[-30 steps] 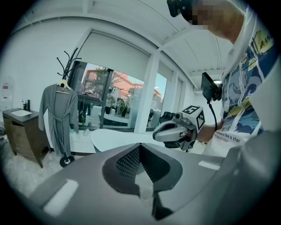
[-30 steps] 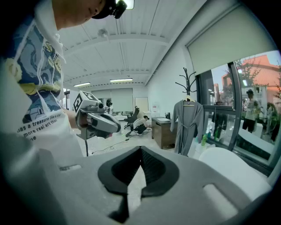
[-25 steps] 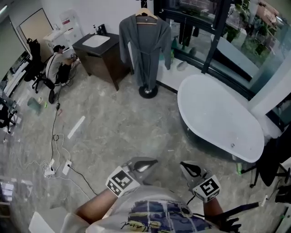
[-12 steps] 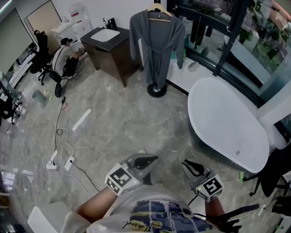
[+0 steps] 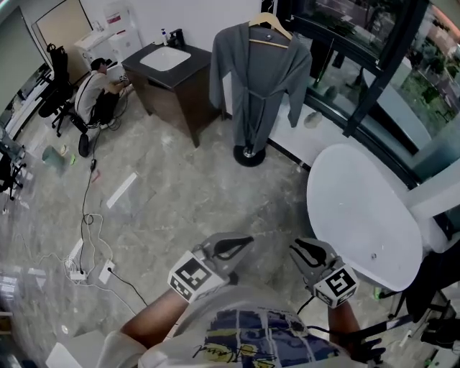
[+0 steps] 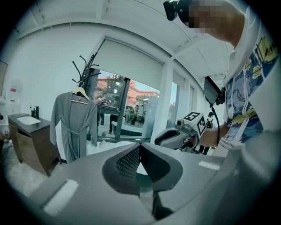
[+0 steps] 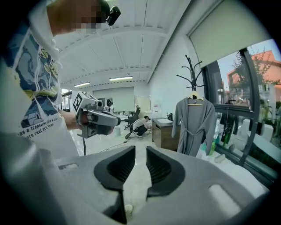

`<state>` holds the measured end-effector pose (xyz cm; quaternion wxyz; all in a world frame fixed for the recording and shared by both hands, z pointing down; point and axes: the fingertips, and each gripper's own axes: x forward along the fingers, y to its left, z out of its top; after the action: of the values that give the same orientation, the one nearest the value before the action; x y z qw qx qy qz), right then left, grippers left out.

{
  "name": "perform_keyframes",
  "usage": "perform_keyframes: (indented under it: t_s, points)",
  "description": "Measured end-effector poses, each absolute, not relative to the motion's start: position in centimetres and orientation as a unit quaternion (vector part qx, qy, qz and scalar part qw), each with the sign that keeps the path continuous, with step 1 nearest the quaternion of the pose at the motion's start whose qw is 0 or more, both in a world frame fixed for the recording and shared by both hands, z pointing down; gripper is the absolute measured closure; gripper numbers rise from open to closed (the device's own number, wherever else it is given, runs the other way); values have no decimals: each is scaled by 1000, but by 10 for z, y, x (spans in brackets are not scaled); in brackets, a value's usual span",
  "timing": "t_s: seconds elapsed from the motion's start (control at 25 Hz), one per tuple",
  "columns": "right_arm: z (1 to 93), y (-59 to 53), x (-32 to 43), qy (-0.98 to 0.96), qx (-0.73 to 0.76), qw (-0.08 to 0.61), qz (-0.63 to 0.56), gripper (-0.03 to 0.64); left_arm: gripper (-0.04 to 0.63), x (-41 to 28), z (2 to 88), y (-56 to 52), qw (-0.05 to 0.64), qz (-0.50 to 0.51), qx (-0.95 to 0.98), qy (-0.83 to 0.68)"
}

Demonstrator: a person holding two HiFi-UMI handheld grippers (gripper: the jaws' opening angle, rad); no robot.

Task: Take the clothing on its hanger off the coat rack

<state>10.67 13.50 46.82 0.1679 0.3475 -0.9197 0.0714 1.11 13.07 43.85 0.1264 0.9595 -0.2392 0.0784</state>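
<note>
Left gripper: jaws together, nothing between. Right gripper: jaws just been opening, gap narrow, empty. Both low by torso, well apart from target.

Bathtub near path on right: bump risk.

Beyond, coat rack base: 1 small round foot. Sideways drag instead of lift likely tips rack.

Far: grey robe hangs full length on wooden hanger, top of rack, by window. Risks: narrow jaws pinch cloth only and robe slides off, or hook snags rack prongs.
</note>
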Motion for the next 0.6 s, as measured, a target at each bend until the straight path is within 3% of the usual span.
perform_keyframes:
  t_s: [0.32,0.6]
  points:
    - [465,33,49,-932,318,161,60,532,581,-54,442,58,127,79,949,-278]
    - [459,-59,55,-936,302,174,42,531,580,-63,446,-1,142,72,938,-308]
